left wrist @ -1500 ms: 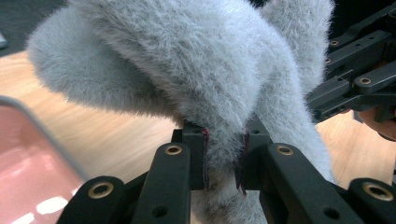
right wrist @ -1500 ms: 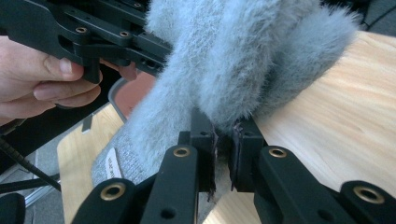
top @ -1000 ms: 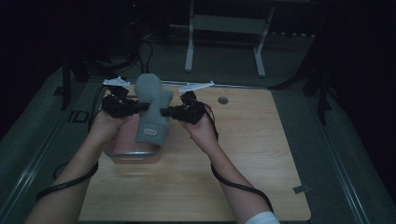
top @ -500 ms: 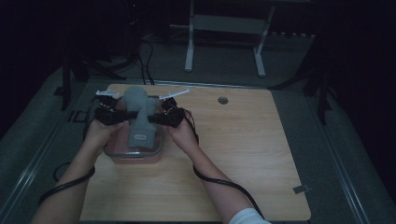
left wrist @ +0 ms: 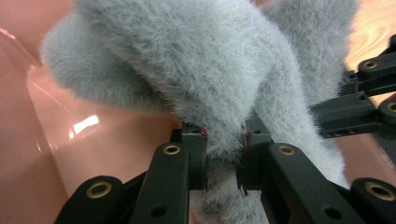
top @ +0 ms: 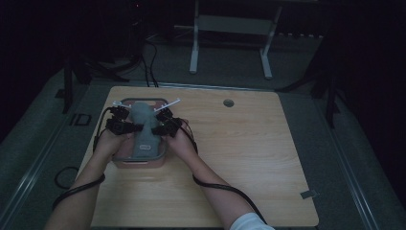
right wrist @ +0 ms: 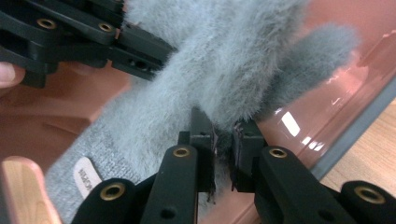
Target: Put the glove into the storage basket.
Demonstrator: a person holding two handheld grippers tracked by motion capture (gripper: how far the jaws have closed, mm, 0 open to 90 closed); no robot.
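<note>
Left claw: my left gripper (left wrist: pixel 224 158) is clenched on a pinch of the grey slipper (left wrist: pixel 196 70).
Right claw: my right gripper (right wrist: pixel 223 147) grips the slipper's other side.
Slipper: left of centre in the high view, sitting down in the pink bin (top: pixel 139 162) on the table (top: pixel 249 158).
Risk: I hold only fur, so a tug could slip it free; its toe may catch the rim.
Change: a second ago I held it above the bin; now it is lowered inside.

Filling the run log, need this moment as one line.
left tool: shut on grey fuzzy slipper | right tool: shut on grey fuzzy slipper | slipper: over pink bin | phase: placing
</note>
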